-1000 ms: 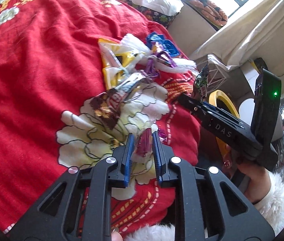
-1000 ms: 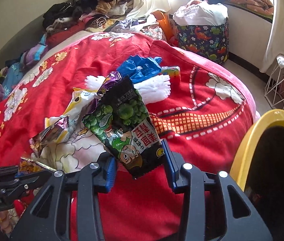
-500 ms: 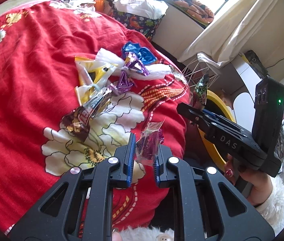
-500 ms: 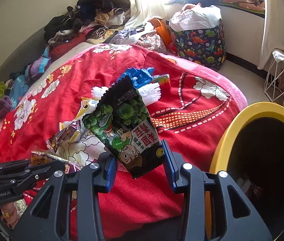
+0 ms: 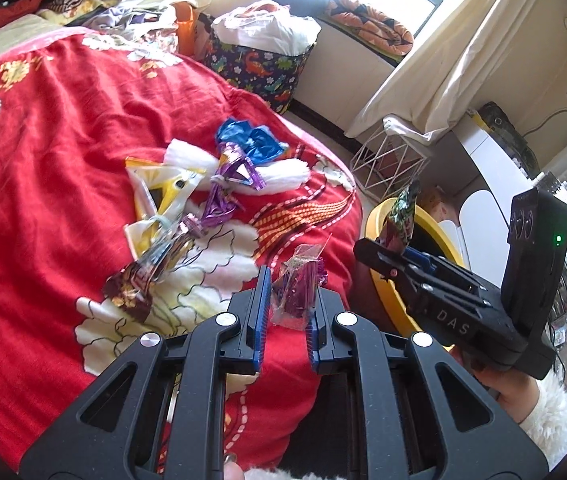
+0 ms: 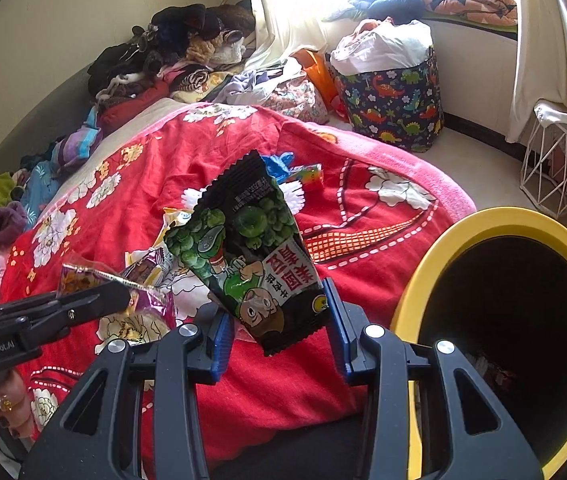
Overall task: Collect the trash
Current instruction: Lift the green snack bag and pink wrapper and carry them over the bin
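Observation:
My left gripper (image 5: 286, 312) is shut on a small purple and clear wrapper (image 5: 299, 292), held above the edge of the red bedspread (image 5: 43, 160). My right gripper (image 6: 277, 330) is shut on a black and green pea snack bag (image 6: 251, 248), just left of the yellow-rimmed trash bin (image 6: 435, 256). The bin's rim also shows in the left wrist view (image 5: 375, 216), behind the right gripper (image 5: 399, 258). Several more wrappers (image 5: 203, 188) lie in a heap on the bedspread. The left gripper (image 6: 119, 300) shows in the right wrist view, holding its wrapper (image 6: 91, 278).
A dinosaur-print basket (image 6: 395, 96) with white bags stands by the window. A white wire basket (image 6: 555, 160) stands on the floor to the right. Piled clothes (image 6: 171, 52) lie at the bed's far end. A white desk (image 5: 495, 168) stands beyond the bin.
Both grippers have pulled back from the bed with their wrappers and swung right toward the bin. The left gripper lifted its purple wrapper off the bedspread.

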Action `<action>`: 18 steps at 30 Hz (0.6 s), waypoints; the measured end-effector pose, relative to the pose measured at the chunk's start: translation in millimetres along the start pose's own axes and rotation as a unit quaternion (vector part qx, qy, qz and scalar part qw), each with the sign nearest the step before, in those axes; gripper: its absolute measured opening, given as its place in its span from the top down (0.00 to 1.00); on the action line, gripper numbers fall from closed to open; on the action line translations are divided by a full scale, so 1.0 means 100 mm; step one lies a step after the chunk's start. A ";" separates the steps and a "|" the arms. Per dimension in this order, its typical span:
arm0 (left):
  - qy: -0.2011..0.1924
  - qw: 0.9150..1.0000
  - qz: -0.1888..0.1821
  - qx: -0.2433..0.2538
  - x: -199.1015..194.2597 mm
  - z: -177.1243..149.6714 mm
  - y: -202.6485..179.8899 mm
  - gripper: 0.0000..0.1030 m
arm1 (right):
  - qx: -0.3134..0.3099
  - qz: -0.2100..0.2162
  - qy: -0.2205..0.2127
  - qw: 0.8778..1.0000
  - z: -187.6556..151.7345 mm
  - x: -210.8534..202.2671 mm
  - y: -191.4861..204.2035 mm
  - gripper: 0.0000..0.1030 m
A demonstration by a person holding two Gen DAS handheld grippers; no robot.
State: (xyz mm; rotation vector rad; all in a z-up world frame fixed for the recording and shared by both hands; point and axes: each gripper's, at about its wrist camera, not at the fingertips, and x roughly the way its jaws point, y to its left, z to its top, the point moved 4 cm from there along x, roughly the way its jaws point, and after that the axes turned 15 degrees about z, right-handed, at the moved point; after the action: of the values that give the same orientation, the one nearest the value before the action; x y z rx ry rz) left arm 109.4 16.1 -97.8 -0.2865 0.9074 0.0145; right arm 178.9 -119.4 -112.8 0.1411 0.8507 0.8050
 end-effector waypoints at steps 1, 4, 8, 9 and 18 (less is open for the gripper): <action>-0.002 1.000 0.000 0.001 -0.01 0.01 -0.02 0.90 | 0.001 0.000 -0.002 1.000 0.00 -0.02 -0.01 0.63; -0.008 1.000 -0.003 0.006 -0.03 0.05 -0.08 0.90 | 0.003 -0.003 -0.010 1.000 0.01 -0.09 -0.03 0.63; -0.015 1.000 -0.007 0.011 -0.05 0.10 -0.18 0.90 | 0.007 -0.008 -0.021 1.000 0.03 -0.20 -0.07 0.63; -0.017 1.000 -0.008 0.013 -0.06 0.12 -0.20 0.90 | 0.008 -0.009 -0.023 1.000 0.02 -0.21 -0.07 0.63; -0.031 0.999 -0.018 0.029 -0.10 0.20 -0.44 0.90 | 0.024 -0.017 -0.043 0.999 0.02 -0.42 -0.20 0.63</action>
State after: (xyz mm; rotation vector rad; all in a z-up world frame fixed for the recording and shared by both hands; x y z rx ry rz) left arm 125.0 -20.5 -68.2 -0.2464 0.8402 -0.0365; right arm 175.2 -161.8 -93.7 0.2012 0.7885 0.7418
